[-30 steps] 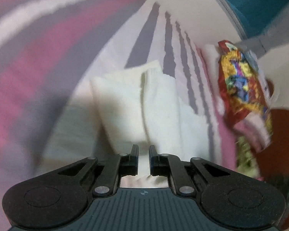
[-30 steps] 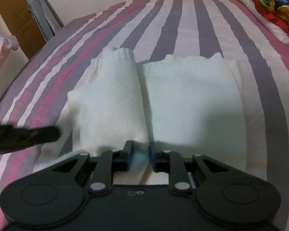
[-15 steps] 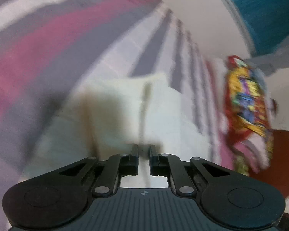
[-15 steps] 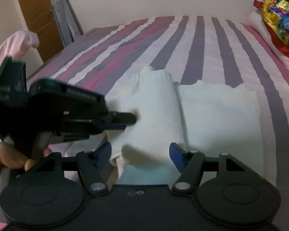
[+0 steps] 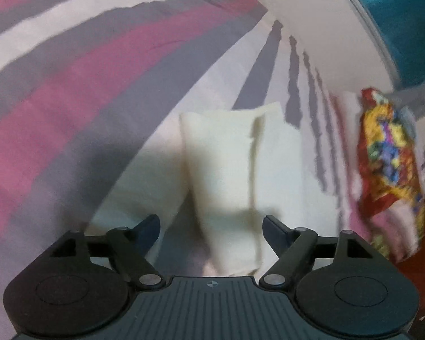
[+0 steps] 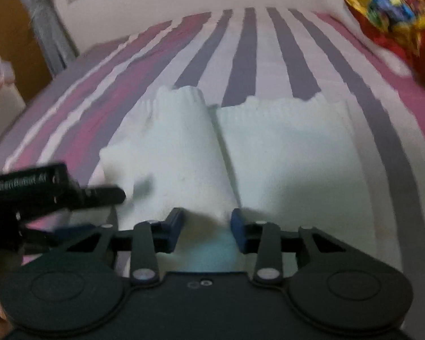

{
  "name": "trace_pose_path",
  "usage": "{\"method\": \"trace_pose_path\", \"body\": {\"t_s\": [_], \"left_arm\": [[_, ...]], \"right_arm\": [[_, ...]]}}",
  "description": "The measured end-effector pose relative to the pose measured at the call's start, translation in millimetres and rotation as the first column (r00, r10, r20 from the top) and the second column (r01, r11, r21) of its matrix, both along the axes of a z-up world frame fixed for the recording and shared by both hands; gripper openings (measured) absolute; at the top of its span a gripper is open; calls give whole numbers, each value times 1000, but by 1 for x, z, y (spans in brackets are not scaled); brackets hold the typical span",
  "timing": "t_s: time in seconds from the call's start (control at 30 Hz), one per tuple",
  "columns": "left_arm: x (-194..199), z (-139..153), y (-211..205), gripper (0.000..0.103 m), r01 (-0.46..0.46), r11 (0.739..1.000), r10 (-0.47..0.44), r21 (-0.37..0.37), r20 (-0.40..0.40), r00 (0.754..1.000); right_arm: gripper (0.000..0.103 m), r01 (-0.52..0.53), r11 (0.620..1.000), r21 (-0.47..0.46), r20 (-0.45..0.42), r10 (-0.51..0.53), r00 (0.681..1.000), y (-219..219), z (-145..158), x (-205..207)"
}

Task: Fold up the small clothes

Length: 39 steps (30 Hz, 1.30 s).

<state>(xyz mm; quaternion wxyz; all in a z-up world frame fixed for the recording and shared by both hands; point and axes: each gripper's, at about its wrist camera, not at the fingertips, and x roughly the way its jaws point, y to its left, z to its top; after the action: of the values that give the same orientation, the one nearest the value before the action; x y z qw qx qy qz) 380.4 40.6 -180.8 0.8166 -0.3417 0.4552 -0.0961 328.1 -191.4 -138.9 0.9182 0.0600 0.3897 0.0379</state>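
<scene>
A white knitted garment [image 6: 226, 153] lay partly folded on the striped bedspread [image 6: 240, 48]. The left gripper [image 5: 211, 226] had just opened wide over the garment's near edge, gripping nothing. The right gripper [image 6: 206, 228] had just been closing, half-narrowed around a raised fold, pads not visibly pressing it.

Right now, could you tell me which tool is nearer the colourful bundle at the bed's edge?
Right. The right tool sits on the bundle's side of the white garment; the left tool is farther away.
</scene>
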Motion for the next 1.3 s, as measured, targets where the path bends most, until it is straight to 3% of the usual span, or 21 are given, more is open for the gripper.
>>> {"method": "trace_pose_path", "body": {"t_s": [0.13, 0.23, 0.3, 0.4, 0.47, 0.6, 0.63, 0.67, 0.73, 0.87, 0.93, 1.03, 1.1, 1.13, 1.17, 1.2, 1.23, 1.27, 1.3], "left_arm": [[3, -11, -2, 78, 22, 995, -26, -97, -37, 999], [-3, -15, -8, 78, 51, 991, -56, -123, -37, 998], [-8, -17, -10, 78, 53, 988, -60, -144, -43, 997], [-6, -18, -9, 78, 16, 990, -23, -138, -47, 999], [5, -16, -6, 78, -22, 987, 16, -160, -41, 999], [30, -16, -10, 78, -24, 983, 17, -184, -36, 999], [34, -18, -11, 78, -23, 981, 15, -191, -41, 999], [36, -21, -12, 78, -15, 981, 8, -191, -37, 999], [34, -23, -9, 78, -10, 980, 4, -200, -31, 1000], [29, -21, 5, 78, 3, 980, -6, -200, -12, 1000], [24, -21, 16, 78, -60, 973, 56, -223, -22, 998], [21, -24, 15, 78, -38, 978, 38, -205, -4, 999], [22, -28, 10, 78, -31, 976, 30, -216, -5, 1000], [22, -29, 8, 74, -35, 972, 34, -232, -6, 999], [23, -29, 3, 60, -24, 968, 23, -251, -6, 1000], [25, -30, 0, 39, -14, 966, 11, -258, -16, 1000], [26, -32, -3, 38, -20, 967, 14, -254, -24, 1000], [25, -33, -5, 37, -29, 968, 26, -250, -17, 1000], [24, -32, -7, 27, -33, 969, 32, -244, -9, 999]], "right_arm": [[42, -123, 992, -23, 39, 124, 992, 16, 11, -19], [54, -167, 983, -80, 18, 169, 985, 26, 1, -31], [56, -175, 976, -133, 28, 181, 983, 30, -3, -40], [64, -200, 972, -122, 63, 208, 976, 27, -1, -53], [65, -207, 964, -164, 83, 223, 971, 30, 7, -46], [60, -195, 978, -79, 52, 199, 979, 24, 18, -4], [61, -220, 971, -95, 62, 227, 972, 29, 19, -2], [72, -235, 964, -125, 77, 246, 966, 34, 19, -4], [74, -230, 955, -188, 115, 254, 960, 42, 16, -7], [62, -219, 961, -168, 101, 237, 966, 35, 12, 24], [60, -216, 974, -61, 68, 220, 973, 24, 14, 47], [54, -167, 985, -42, 63, 170, 983, 11, 13, 54], [54, -149, 988, 25, 35, 148, 988, -1, 8, 54], [53, -143, 990, -4, 18, 143, 990, -1, 2, 54], [57, -128, 991, -23, 32, 129, 991, -3, 1, 51], [61, -104, 994, -16, 49, 105, 993, -6, 2, 47], [67, -82, 997, 3, 54, 81, 995, -9, 3, 47], [61, -79, 996, 31, 44, 78, 996, -13, 3, 46], [51, -88, 994, 59, 31, 86, 996, -16, 2, 47]]}}
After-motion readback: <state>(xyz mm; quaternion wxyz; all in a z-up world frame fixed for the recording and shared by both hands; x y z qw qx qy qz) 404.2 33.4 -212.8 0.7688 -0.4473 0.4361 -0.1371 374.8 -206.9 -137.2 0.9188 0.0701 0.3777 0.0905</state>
